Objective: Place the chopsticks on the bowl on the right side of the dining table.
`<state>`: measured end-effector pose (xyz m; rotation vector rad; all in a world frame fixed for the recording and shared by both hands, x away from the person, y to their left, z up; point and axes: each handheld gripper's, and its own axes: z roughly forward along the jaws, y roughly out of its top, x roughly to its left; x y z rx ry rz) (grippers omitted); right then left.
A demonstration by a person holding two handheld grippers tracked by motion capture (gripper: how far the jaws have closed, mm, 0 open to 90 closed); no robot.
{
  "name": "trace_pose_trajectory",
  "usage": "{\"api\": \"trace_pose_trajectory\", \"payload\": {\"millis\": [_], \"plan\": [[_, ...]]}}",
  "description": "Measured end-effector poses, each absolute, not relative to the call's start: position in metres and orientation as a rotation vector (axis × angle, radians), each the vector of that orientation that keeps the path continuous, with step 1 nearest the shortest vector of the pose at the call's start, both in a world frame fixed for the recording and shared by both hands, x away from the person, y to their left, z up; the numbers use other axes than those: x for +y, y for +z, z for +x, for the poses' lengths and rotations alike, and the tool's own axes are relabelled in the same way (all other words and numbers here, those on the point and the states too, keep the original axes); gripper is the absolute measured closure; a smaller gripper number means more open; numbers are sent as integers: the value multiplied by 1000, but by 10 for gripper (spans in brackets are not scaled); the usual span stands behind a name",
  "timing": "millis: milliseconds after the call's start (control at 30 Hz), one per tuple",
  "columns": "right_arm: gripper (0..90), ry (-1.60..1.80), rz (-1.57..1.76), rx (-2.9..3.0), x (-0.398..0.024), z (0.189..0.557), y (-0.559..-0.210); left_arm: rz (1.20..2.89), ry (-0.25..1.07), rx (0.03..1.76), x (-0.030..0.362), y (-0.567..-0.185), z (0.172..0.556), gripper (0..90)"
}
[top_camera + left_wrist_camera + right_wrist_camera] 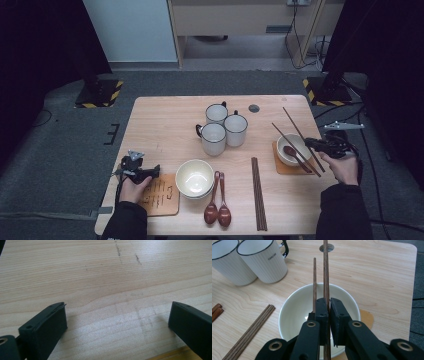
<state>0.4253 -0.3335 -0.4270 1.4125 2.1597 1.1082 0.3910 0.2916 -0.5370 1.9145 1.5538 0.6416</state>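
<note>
Chopsticks point(299, 141) are what I'm busy with: my right gripper point(311, 143) has its jaws pinched on one stick, with the second lying just beside it, both held above the small bowl point(295, 150) at the table's right side. From the right gripper view the sticks point(326, 277) run forward over that bowl point(294, 312), tips toward the far edge. The bowl sits on an orange mat point(286, 168) and already has a spoon point(291, 151) in it, so I judge this place setting nearly done: only laying the sticks down remains here.

My left gripper point(150, 172) rests low at the near left corner beside a second mat point(160, 196), jaws spread wide over bare table point(105, 285), holding nothing. That side looks barely begun: the mat is bare, the stacked bowls point(194, 178) stand just beside it, two more spoons point(218, 210) lie near the front edge, and another bundle of sticks point(258, 195) waits between the bowls and my right mat.

Three mugs point(222, 127) cluster at the middle of the table, well apart from my sticks, so they shouldn't get in my way. What I must mind is the spoon handle in the bowl and the bowl's rim, since both lie right under the sticks.
</note>
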Motion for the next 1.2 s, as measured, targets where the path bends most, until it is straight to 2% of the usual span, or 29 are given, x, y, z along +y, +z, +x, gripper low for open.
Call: {"api": "trace_pose_trajectory", "payload": {"millis": [1200], "plan": [[846, 1012, 1443, 2256, -329, 433, -457, 1915, 642, 1554, 292, -537, 391, 8]]}}
